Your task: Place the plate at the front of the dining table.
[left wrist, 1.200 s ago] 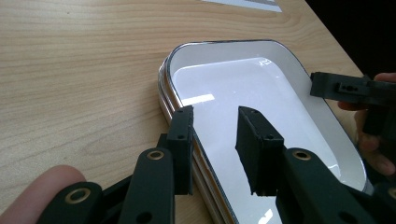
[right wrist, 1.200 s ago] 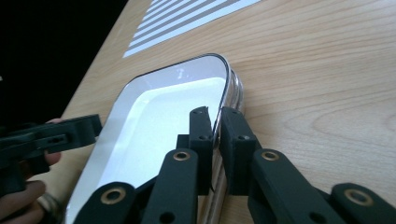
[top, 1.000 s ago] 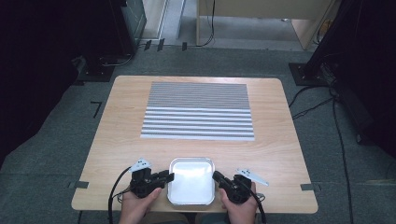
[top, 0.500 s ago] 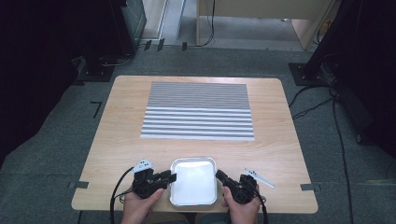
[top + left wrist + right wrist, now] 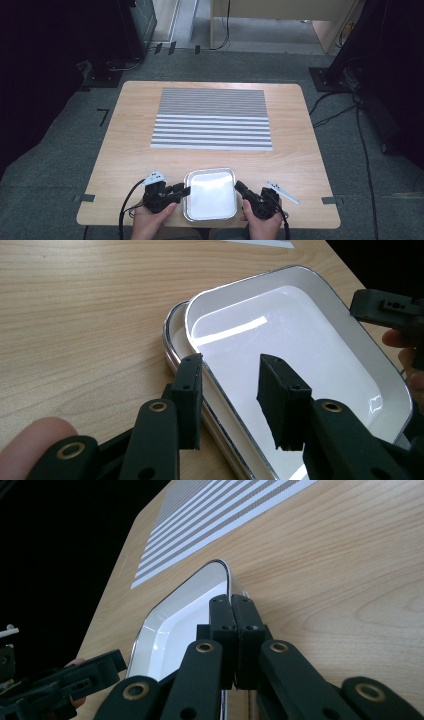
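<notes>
A white enamel tray [image 5: 210,196] lies near the table's front edge. In the left gripper view it [image 5: 295,340] rests nested in a second, similar tray [image 5: 172,335] whose rim shows on the left. My left gripper [image 5: 184,190] [image 5: 227,400] is open at the tray's left side. One jaw stands outside the upper rim and one inside, with clear gaps. My right gripper [image 5: 238,186] [image 5: 231,611] is shut on the rim of the tray [image 5: 175,625] at its right side. Each gripper view also shows the other gripper farther off, the right gripper [image 5: 387,310] and the left gripper [image 5: 70,677].
A grey-and-white striped mat [image 5: 212,120] [image 5: 220,515] covers the middle and far part of the wooden table [image 5: 305,155]. Bare wood lies between mat and trays. Cables trail off the front edge from both grippers. Dark floor and equipment surround the table.
My right hand has edged slightly to the right at the tray's side. The tray and the left gripper stay where they were.
</notes>
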Motion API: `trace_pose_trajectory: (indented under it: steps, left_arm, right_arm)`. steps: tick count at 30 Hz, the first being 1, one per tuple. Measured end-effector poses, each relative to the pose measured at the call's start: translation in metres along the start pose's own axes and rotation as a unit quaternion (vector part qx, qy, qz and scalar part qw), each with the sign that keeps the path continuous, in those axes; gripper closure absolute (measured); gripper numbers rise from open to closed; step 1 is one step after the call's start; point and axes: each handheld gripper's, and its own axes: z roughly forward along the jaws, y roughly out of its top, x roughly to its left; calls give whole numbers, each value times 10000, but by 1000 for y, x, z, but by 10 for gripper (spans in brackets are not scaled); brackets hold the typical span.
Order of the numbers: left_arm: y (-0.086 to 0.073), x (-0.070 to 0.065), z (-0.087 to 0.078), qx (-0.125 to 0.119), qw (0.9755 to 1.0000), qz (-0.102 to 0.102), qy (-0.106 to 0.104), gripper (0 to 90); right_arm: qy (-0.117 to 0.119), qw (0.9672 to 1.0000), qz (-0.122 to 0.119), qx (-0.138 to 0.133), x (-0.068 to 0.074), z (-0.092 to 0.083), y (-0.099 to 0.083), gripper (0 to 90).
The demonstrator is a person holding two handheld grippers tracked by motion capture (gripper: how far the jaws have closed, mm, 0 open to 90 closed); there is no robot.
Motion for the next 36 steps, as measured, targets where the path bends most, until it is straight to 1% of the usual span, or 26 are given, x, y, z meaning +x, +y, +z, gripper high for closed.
trace_pose_trajectory:
  steps: [6,9,11,12,13,14,16,17,19,20,22,23,24,27,28,29,31,32,33,34,36]
  left_arm:
    - [0,-2,1,20,10000,27,-28,631]
    - [-1,-6,3,45,10000,60,-49,632]
    - [-1,-7,4,74,9999,83,-38,632]
    - [-1,-8,4,82,9999,77,-25,632]
    - [-1,-9,4,86,9999,69,-21,632]
    - [-2,-9,5,91,9999,61,-14,632]
    - [-2,-11,5,108,9999,52,25,632]
    - [-2,-13,5,123,9999,72,55,630]
    - [-3,-16,7,160,9997,128,103,626]
    - [-3,-17,7,166,9997,124,125,628]
    - [-2,-21,10,328,9993,-84,140,624]
    - [-3,-22,11,359,9991,-132,163,621]
    - [-3,-24,13,385,9989,-138,216,622]
    - [-6,-32,18,417,9979,6,498,629]
    - [-7,-35,19,425,9972,58,616,634]
    - [-7,-36,20,439,9967,91,680,645]
    - [-8,-38,22,477,9959,116,763,669]
    - [-9,-38,23,514,9957,106,764,682]
    - [-9,-39,23,492,9957,102,781,684]
    - [-10,-39,23,497,9954,114,813,685]
    - [-9,-40,23,509,9948,151,869,694]
  right_arm:
    - [-74,9999,39,-94,-4,-4,3,900]
    - [-140,9998,-65,-125,-4,-6,4,900]
    - [-253,9988,-407,-65,-4,-5,3,898]
    - [-269,9981,-547,-71,-3,-5,2,891]
    - [-357,9961,-799,-101,0,-5,1,868]
    - [-408,9945,-958,-105,2,-6,1,843]
    - [-511,9891,-1374,-108,6,-5,-1,814]
    - [-545,9876,-1469,-107,7,-5,-2,802]
    - [-642,9841,-1657,-9,9,-3,-4,792]
    - [-673,9830,-1708,30,9,-2,-5,792]
    - [-721,9821,-1736,124,10,-1,-6,798]
    - [-757,9813,-1763,168,10,1,-7,805]
    - [-784,9807,-1781,182,10,1,-8,816]
    - [-863,9801,-1774,203,11,1,-8,833]
    - [-885,9799,-1780,189,12,1,-8,834]
    - [-916,9791,-1809,171,12,1,-9,836]
    - [-954,9791,-1790,172,13,0,-9,839]
    - [-961,9791,-1786,171,13,0,-9,838]
    - [-969,9789,-1788,179,13,0,-9,838]
    - [-978,9786,-1800,179,13,0,-9,838]
    - [-1026,9770,-1863,166,14,0,-9,837]
